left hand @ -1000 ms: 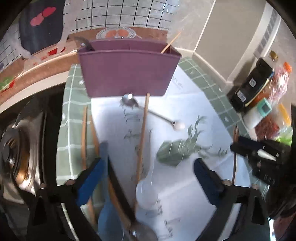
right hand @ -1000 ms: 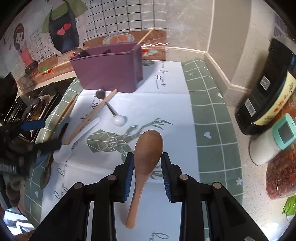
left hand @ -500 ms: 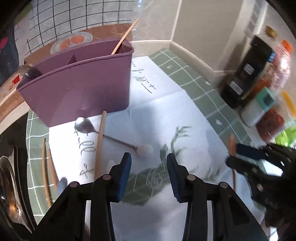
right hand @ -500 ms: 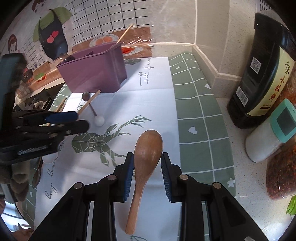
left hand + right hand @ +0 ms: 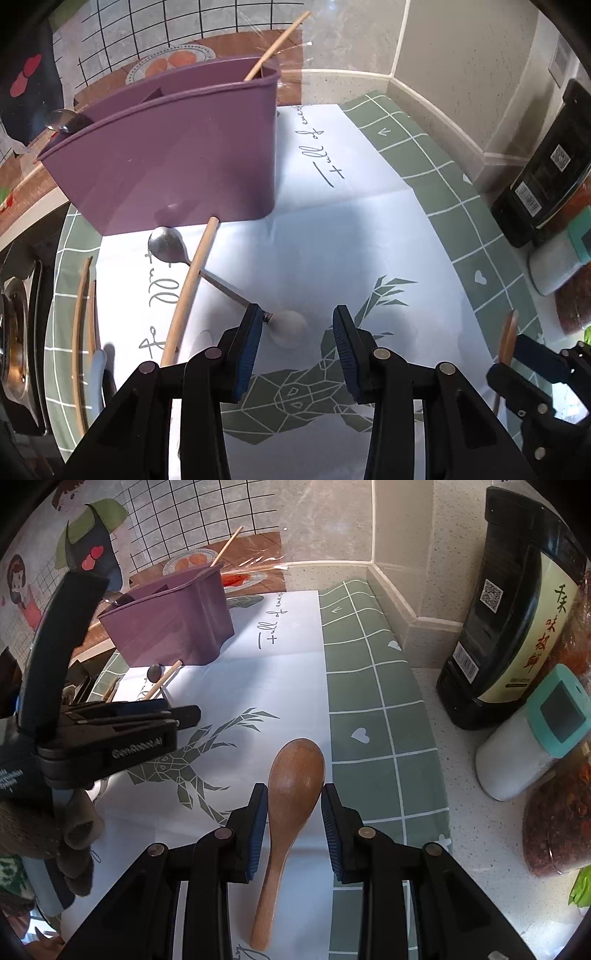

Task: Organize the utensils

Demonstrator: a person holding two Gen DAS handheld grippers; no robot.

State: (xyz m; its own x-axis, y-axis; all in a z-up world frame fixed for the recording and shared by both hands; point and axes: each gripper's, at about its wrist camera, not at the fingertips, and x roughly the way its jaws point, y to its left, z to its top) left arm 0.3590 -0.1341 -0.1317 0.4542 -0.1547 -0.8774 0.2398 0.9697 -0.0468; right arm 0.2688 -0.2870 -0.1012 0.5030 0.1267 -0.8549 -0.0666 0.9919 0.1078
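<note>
A purple utensil holder (image 5: 173, 162) stands at the back of the mat, with a chopstick (image 5: 277, 44) and a metal spoon (image 5: 61, 120) sticking out. In front lie a metal spoon with a white ball end (image 5: 221, 286) and a wooden stick (image 5: 190, 286). My left gripper (image 5: 297, 330) is open, its jaws on either side of the white ball end (image 5: 288, 328). My right gripper (image 5: 293, 805) is shut on a brown wooden spoon (image 5: 291, 786), held just above the mat. The holder also shows in the right wrist view (image 5: 173, 627).
More chopsticks (image 5: 83, 332) and a pale plastic spoon (image 5: 98, 373) lie at the mat's left edge beside a stove (image 5: 14, 332). A dark sauce bottle (image 5: 517, 627), a white shaker with teal lid (image 5: 532, 738) and a spice bag (image 5: 557, 812) stand at the right.
My left gripper moved forward and down toward the white ball end of the metal spoon and opened a little wider. The right gripper kept the wooden spoon and shifted slightly right.
</note>
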